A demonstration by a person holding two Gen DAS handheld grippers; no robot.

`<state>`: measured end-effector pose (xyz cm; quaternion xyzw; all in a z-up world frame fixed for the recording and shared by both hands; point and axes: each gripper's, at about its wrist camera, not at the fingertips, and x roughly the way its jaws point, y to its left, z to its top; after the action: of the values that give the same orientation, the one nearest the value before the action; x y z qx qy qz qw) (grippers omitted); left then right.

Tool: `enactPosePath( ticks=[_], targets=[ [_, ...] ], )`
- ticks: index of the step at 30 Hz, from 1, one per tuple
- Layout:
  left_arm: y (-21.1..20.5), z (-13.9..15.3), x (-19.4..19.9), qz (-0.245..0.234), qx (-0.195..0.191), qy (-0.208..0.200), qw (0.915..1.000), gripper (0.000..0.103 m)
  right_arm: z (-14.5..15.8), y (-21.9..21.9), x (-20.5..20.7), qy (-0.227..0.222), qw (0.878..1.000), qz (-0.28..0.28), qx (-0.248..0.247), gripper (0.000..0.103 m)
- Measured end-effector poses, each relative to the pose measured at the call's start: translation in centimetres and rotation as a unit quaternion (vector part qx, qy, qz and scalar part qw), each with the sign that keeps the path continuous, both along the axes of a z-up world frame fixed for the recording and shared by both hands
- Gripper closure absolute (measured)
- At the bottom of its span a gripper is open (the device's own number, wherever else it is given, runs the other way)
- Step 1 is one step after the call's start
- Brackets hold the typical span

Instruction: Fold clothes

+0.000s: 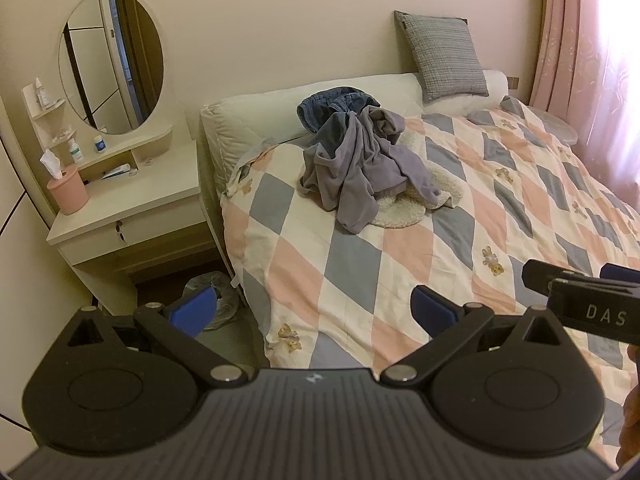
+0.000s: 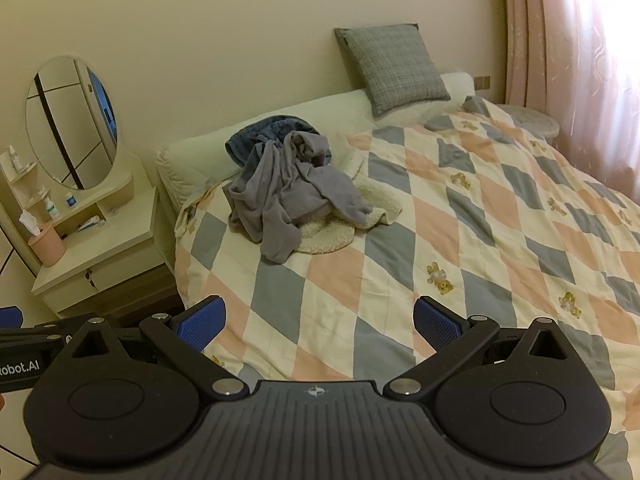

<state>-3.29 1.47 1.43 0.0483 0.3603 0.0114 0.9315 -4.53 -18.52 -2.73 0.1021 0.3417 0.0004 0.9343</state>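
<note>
Clothes pile (image 1: 360, 160) sits on bed (image 1: 500, 208) near the headboard, at 12 o'clock from both grippers. Left gripper (image 1: 312, 310) and right gripper (image 2: 320, 322): fingers spread, empty. Advice: reach for grey garment (image 2: 280, 192) on top, pinching one edge, not the bunched middle.

On the quilt (image 1: 460, 216) lay one heap of three garments: one grey top (image 1: 360, 160), one pair of jeans (image 1: 328, 106), one cream fleece (image 1: 404, 208); one checked cushion (image 1: 444, 54) stood behind.
</note>
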Motion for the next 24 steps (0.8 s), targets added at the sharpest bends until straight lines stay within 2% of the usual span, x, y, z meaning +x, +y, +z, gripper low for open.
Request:
enactPosePath(
  ticks=[17, 24],
  targets=[
    [-0.3, 0.1, 0.2, -0.013, 0.001, -0.007, 0.9999, 0.001, 0.2, 0.0, 0.7, -0.006, 1.0, -0.002, -0.002, 0.0],
    [-0.3, 0.0, 1.1, -0.037, -0.011, -0.002, 0.9993, 0.001, 0.3, -0.3, 1.1, -0.012, 1.0, -0.01, -0.003, 0.0]
  ],
)
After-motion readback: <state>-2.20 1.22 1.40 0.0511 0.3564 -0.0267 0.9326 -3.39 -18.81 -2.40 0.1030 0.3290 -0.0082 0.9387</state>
